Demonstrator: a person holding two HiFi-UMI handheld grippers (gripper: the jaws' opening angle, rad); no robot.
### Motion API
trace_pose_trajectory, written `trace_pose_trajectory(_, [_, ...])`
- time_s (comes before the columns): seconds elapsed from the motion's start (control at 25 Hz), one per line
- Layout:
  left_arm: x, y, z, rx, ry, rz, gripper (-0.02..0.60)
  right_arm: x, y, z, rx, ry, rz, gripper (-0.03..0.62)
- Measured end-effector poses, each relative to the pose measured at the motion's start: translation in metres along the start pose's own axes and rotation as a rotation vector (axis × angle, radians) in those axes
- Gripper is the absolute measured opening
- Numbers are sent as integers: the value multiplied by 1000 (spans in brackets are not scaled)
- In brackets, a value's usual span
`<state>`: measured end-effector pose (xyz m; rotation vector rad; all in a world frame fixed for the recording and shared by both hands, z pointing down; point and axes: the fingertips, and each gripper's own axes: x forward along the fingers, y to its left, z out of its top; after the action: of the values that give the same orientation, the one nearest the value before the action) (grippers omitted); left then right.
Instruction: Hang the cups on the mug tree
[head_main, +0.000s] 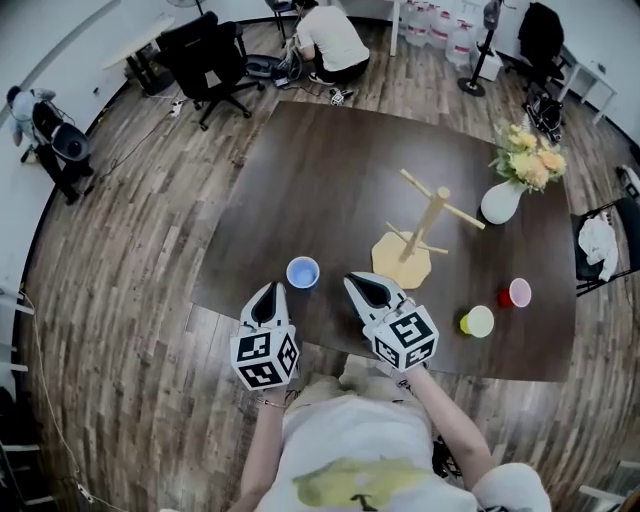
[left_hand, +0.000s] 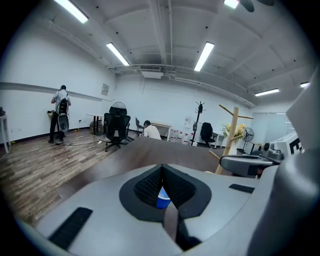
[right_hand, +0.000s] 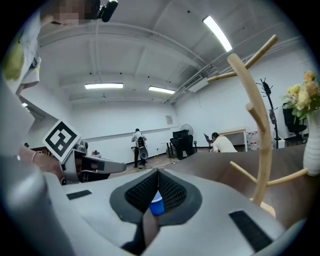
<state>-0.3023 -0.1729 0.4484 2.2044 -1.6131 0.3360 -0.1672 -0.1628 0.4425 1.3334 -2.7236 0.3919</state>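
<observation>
A wooden mug tree (head_main: 425, 235) with bare pegs stands on the dark table (head_main: 330, 180). A blue cup (head_main: 303, 272) stands upright near the front edge, left of the tree's base. A yellow cup (head_main: 478, 322) and a red cup (head_main: 516, 293) lie on their sides at the front right. My left gripper (head_main: 268, 291) is shut and empty just left of the blue cup; my right gripper (head_main: 358, 284) is shut and empty just right of it. Both gripper views show the blue cup (left_hand: 163, 200) (right_hand: 156, 205) beyond closed jaws, and the tree (left_hand: 230, 135) (right_hand: 260, 140).
A white vase of flowers (head_main: 505, 195) stands at the table's right, behind the tree. Black office chairs (head_main: 215, 60) and a crouching person (head_main: 330, 42) are beyond the far edge. Another person (head_main: 30, 115) stands at the far left. The table's front edge runs just under my grippers.
</observation>
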Motion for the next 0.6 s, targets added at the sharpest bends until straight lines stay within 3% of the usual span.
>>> trace_pose_trajectory(0.2, [2, 8, -15, -41, 33, 35, 15, 20, 10, -7, -49, 35, 82, 21])
trace_pose_trajectory(0.6, [8, 28, -45, -64, 126, 51, 15, 56, 19, -60, -71, 170, 120, 23])
